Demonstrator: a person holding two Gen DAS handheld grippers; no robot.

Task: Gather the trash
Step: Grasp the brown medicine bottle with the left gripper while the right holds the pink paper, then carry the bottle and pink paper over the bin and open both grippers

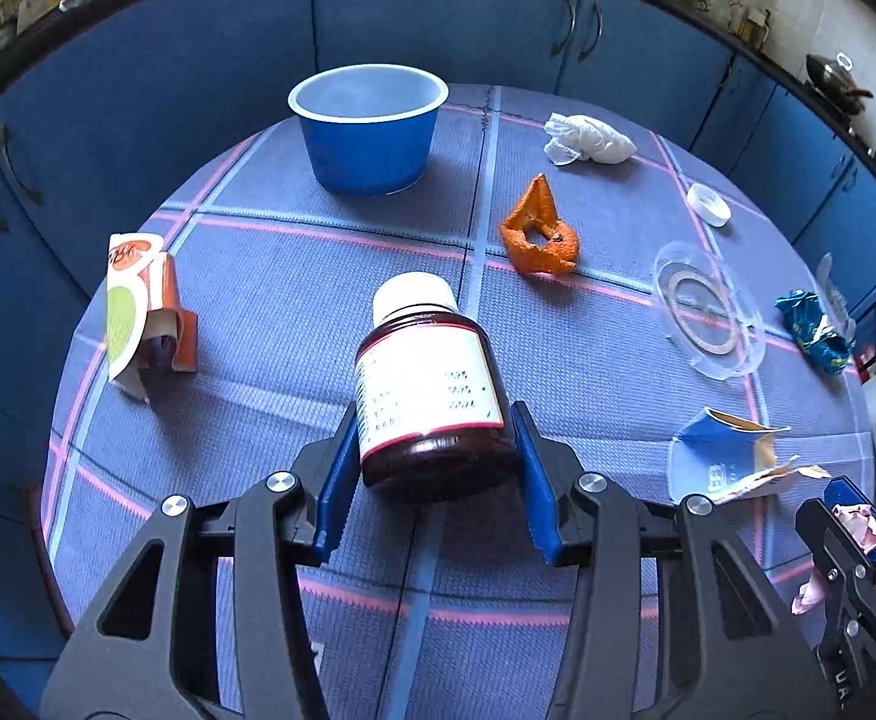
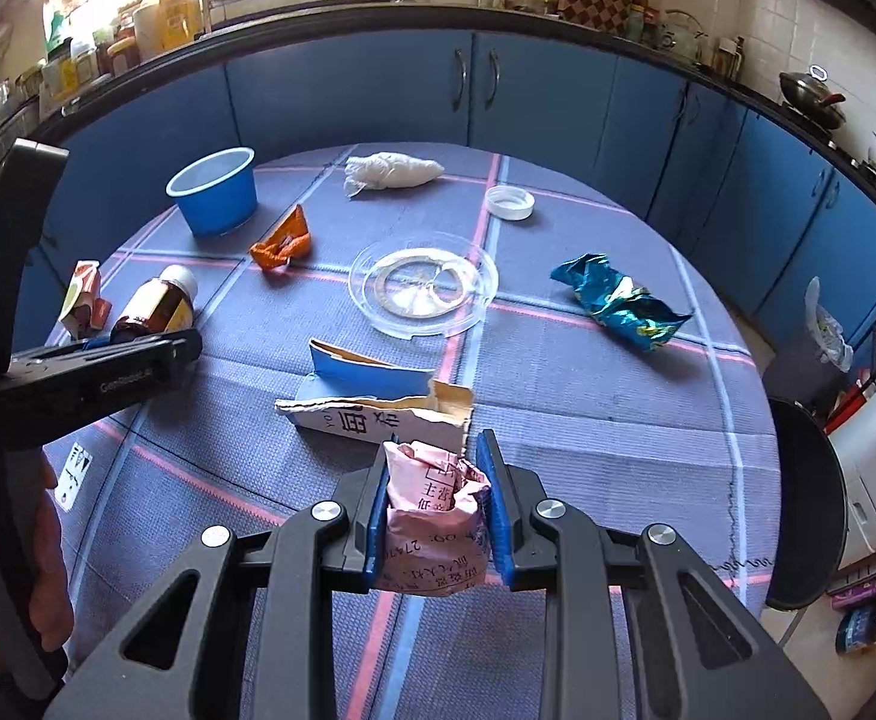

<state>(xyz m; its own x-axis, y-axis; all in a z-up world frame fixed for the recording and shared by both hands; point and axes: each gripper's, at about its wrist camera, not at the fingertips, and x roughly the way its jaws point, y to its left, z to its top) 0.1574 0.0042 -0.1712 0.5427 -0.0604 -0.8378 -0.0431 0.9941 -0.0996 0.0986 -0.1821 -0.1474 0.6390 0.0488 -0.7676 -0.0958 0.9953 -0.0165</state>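
My left gripper (image 1: 435,420) is shut on a brown pill bottle (image 1: 426,384) with a white cap, held over the round table; the bottle also shows in the right wrist view (image 2: 156,303). My right gripper (image 2: 435,480) is shut on a crumpled pink wrapper (image 2: 435,510), also seen in the left wrist view (image 1: 858,525). A blue bucket (image 1: 369,126) stands at the table's far side, open and empty (image 2: 213,189).
On the checked tablecloth (image 2: 588,408) lie an orange peel (image 1: 537,231), white tissue (image 1: 588,141), white lid (image 1: 708,204), clear plastic lid (image 2: 423,291), teal foil wrapper (image 2: 621,300), torn blue carton (image 2: 372,402) and a crushed juice box (image 1: 138,306). Blue cabinets surround the table.
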